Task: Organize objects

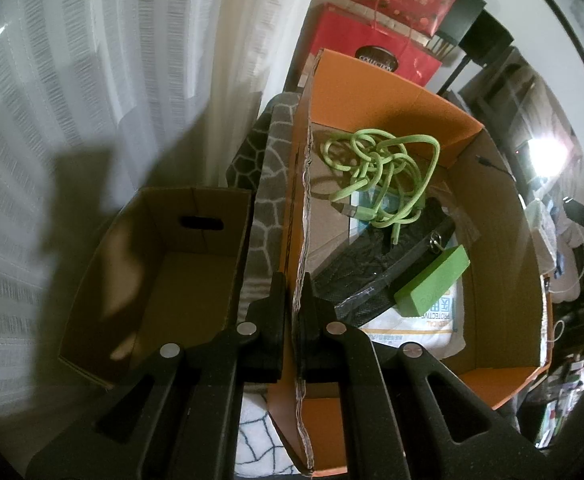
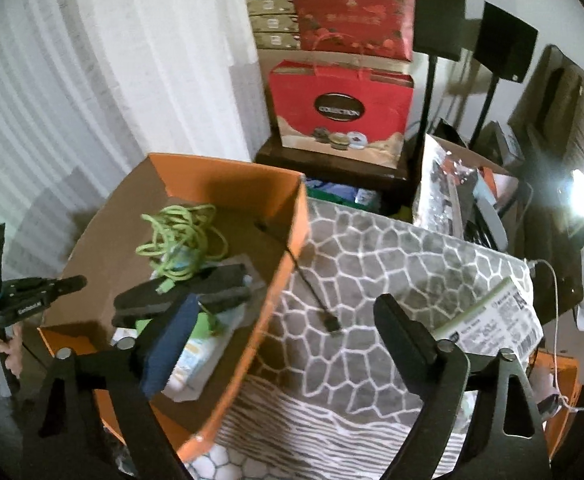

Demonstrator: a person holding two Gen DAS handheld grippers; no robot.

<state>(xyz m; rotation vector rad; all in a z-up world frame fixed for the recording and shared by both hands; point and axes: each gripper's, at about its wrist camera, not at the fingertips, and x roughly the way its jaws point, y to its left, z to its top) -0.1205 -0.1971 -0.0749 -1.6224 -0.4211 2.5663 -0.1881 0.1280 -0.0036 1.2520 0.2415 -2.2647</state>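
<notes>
An orange cardboard box point(image 1: 375, 84) holds a tangled green cable point(image 1: 383, 172), a green block point(image 1: 431, 280), a black mesh pouch point(image 1: 375, 252) and a white mask pack point(image 1: 423, 324). My left gripper point(image 1: 293, 292) is shut on the box's left wall point(image 1: 301, 200). It also shows at the left of the right wrist view point(image 2: 68, 282). My right gripper point(image 2: 288, 320) is open and empty, above the box's right wall point(image 2: 288, 248) and a patterned grey blanket point(image 2: 391, 264). A black cable point(image 2: 311, 288) hangs over that wall onto the blanket.
An empty brown carton point(image 1: 164, 272) stands left of the orange box. Red gift bags point(image 2: 339, 108) and stacked boxes stand behind. A labelled white package point(image 2: 491, 320) lies on the blanket at right. Black speaker stands point(image 2: 427, 92) and clutter are at back right.
</notes>
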